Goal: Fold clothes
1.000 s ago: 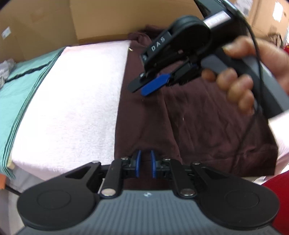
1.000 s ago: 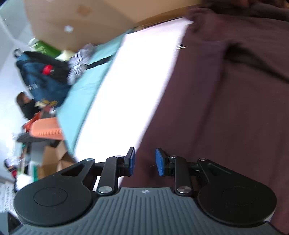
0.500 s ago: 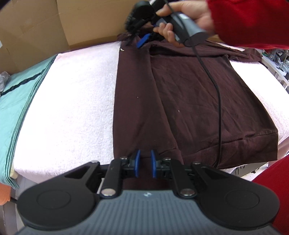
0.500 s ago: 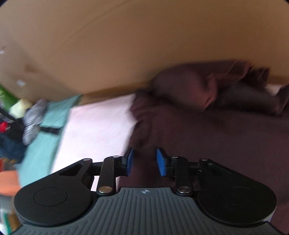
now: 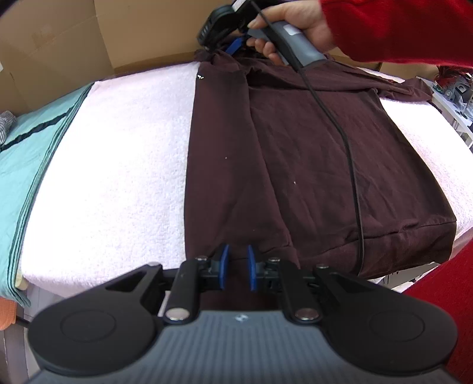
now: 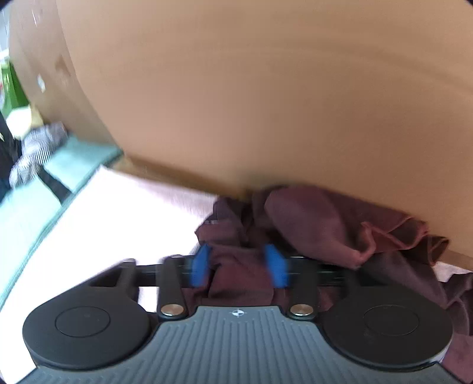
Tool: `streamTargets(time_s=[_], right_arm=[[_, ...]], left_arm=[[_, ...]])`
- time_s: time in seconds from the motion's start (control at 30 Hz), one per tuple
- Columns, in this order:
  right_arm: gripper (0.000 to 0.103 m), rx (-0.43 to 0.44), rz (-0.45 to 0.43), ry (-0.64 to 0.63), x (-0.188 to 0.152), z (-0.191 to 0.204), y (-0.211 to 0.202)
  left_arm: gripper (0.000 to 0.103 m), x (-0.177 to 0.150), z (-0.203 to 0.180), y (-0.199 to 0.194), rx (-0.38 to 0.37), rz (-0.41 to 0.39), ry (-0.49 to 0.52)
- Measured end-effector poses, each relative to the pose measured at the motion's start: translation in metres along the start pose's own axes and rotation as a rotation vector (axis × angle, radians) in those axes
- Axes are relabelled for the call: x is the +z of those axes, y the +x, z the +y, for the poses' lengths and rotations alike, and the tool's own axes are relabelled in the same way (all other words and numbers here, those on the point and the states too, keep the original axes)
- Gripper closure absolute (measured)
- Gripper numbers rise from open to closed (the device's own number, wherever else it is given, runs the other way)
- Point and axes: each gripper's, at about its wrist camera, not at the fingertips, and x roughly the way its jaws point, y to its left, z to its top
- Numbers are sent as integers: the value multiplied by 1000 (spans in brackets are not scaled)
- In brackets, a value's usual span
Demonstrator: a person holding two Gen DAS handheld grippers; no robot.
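- Left wrist view: pink towel (image 5: pixel 118 177) spread flat, taken as the reference for everything below.
- Maroon shirt (image 5: pixel 310 162) laid flat on the towel's right half, one side already folded inward, hem at the towel's near edge, collar at its far edge.
- Left gripper (image 5: pixel 236 265) at the towel's near edge, blue pads drawn close together and clamped on the shirt's hem, with maroon cloth filling the narrow gap.
- Right gripper (image 5: pixel 230 48) at the towel's far edge, over the collar, held by a hand (image 5: pixel 298 26) in a red sleeve (image 5: pixel 399 29). Pads too small here to judge.
- Black cable (image 5: pixel 348 153) trailing from that gripper across the shirt toward the towel's near edge.
- Teal cloth (image 5: pixel 26 153) lying along the towel's left side; cardboard (image 5: pixel 118 35) standing behind its far edge.
- Right wrist view: heavily blurred. Right gripper (image 6: pixel 238 265) just above the towel (image 6: pixel 103 230) at its far edge, pads apart and closing, bunched collar cloth of the shirt (image 6: pixel 319 224) between them. Cannot tell whether the pads press on it yet.
- Cardboard (image 6: pixel 266 88) filling the upper frame right behind the towel's far edge.
- Teal cloth (image 6: pixel 26 212) left of the towel, and a striped cloth (image 6: pixel 35 153) beyond that.
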Motion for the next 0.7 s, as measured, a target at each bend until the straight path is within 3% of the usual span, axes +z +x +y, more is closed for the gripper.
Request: streamTargets(time_s=[0.17, 0.3, 0.37, 0.47, 0.53, 0.6, 0.7], right_arm=[[99, -59, -73, 175, 23, -35, 7], [102, -113, -48, 14, 21, -24, 31], [97, -107, -49, 0, 22, -22, 31], [85, -26, -127, 58, 20, -32, -4], [60, 38, -182, 90, 13, -35, -34], [60, 157, -148, 101, -1, -36, -59], [61, 288, -25, 177, -32, -37, -81]], left_arm=[[93, -1, -4, 0, 23, -4, 8], [93, 0, -7, 0, 37, 1, 22], [93, 1, -9, 0, 42, 6, 34], [93, 2, -11, 1, 44, 11, 54], [93, 2, -10, 2, 38, 10, 65], [93, 2, -9, 2, 31, 11, 72], [93, 3, -9, 2, 24, 18, 79]])
